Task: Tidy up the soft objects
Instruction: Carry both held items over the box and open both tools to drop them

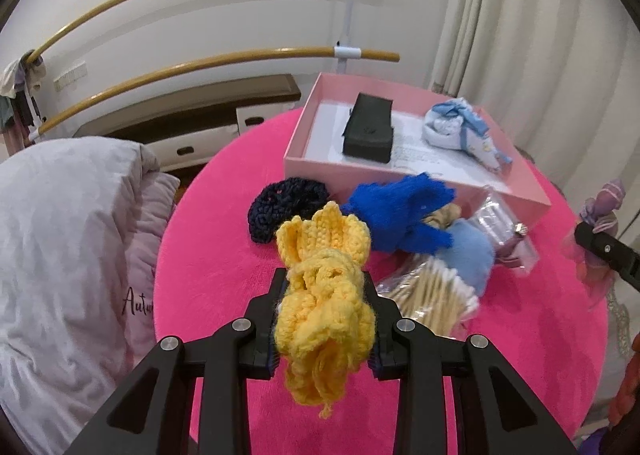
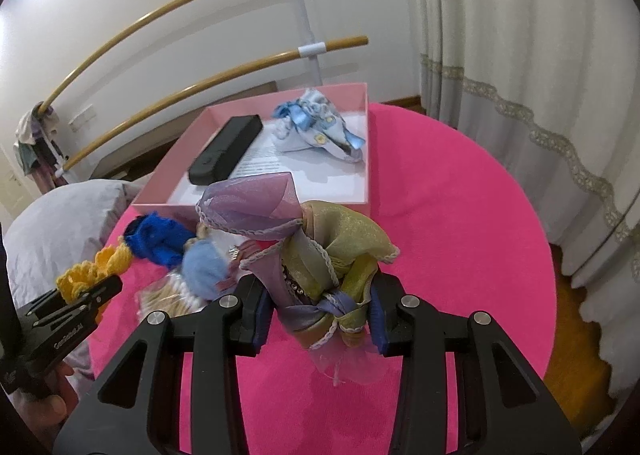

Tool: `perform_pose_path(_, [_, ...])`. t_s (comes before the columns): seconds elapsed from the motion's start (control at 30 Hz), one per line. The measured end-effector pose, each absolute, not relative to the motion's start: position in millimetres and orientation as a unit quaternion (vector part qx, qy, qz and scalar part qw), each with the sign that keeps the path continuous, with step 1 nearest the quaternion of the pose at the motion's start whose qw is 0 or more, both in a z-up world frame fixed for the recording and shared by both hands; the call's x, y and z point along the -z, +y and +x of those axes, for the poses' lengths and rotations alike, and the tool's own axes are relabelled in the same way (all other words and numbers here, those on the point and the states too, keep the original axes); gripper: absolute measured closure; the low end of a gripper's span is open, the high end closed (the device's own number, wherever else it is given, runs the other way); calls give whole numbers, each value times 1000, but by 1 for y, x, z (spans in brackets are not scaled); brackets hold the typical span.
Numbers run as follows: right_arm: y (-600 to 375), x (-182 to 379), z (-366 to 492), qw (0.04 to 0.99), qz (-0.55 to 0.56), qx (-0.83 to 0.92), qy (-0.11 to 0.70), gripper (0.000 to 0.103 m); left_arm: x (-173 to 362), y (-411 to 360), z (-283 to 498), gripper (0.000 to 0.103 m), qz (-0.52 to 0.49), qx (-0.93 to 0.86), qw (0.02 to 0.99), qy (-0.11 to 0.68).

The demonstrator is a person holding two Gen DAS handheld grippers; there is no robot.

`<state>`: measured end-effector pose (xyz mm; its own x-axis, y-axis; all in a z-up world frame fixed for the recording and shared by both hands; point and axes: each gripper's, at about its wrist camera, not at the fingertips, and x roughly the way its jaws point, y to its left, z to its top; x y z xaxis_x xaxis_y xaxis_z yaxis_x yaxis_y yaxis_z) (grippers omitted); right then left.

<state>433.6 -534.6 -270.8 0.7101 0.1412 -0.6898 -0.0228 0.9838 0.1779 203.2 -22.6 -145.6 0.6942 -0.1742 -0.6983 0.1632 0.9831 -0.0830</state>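
Two hand-held grippers are working over the round pink worktop [image 2: 460, 191], each one holding a single soft piece; the left hand-held gripper [image 1: 324, 291] is pinching one yellow crocheted piece [image 1: 324, 287] between its narrowed pads, the yarn's long axis running along the fingers and its scalloped end pointing away toward the pink box [image 1: 304, 131]; the right hand-held gripper [image 2: 320, 311] is clamping one bundle of sheer lilac and olive fabric [image 2: 312, 255], standing upright with its lilac tip pointing at the box. One black case [image 1: 368, 131] and one pale blue fabric bundle [image 1: 460, 127] are lying inside the box; just in front of the box, one navy knit piece [image 1: 280, 207], one bright blue knit piece [image 1: 404, 211], one light blue fuzzy piece [image 1: 472, 255], one bag of cotton swabs [image 1: 432, 291] and one small clear packet [image 1: 504, 231] are lying on the worktop.
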Motion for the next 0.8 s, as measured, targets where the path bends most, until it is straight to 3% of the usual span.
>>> perform_pose_path(0.8, [-513, 217, 387, 940, 61, -87, 325, 67, 59, -28, 109, 73, 2, 107, 945, 308])
